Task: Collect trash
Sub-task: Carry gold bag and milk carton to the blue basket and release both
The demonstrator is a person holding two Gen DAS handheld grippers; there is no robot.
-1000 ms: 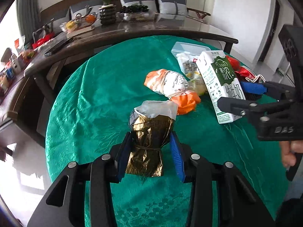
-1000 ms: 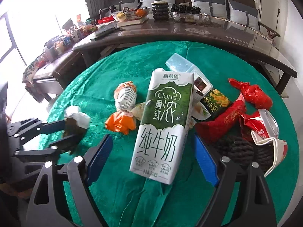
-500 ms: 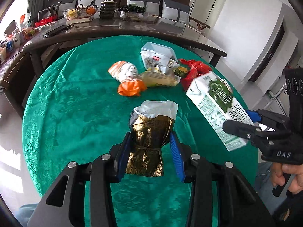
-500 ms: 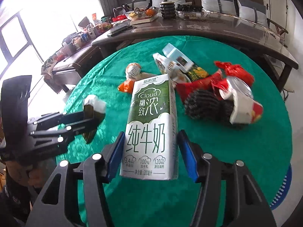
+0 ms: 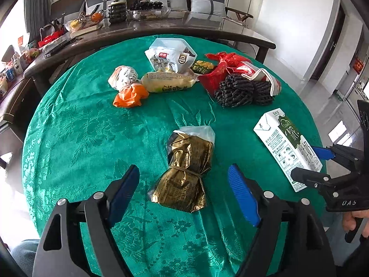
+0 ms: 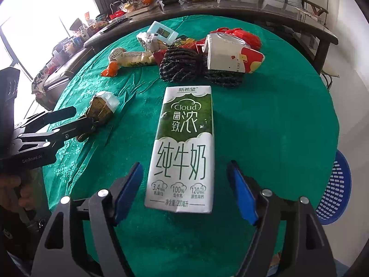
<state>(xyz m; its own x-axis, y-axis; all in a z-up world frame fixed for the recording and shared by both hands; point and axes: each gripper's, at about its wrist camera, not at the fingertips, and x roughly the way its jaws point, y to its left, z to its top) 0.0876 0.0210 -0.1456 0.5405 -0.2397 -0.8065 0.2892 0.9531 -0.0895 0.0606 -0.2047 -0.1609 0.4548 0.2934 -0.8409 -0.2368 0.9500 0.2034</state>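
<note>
A gold foil packet [image 5: 186, 168] tied with a band lies on the green tablecloth [image 5: 80, 133], between the wide-open jaws of my left gripper [image 5: 183, 192]; the pads stand clear of it. It also shows in the right wrist view [image 6: 100, 109]. A green and white milk carton [image 6: 183, 147] lies flat on the cloth near the table's near edge, between the open jaws of my right gripper [image 6: 184, 191], not touched by them. The carton also shows at the right of the left wrist view [image 5: 288, 147].
More trash lies at the far side of the table: an orange and white wrapper [image 5: 128, 85], a yellow packet [image 5: 168, 84], a white snack bag [image 5: 168, 58], red wrappers [image 5: 230, 67] and black rope bundles [image 5: 242, 90]. A blue perforated basket [image 6: 334, 184] stands on the floor at the right.
Both grippers have opened. The foil packet and the milk carton, held a moment ago, now lie on the cloth between the open jaws.
</note>
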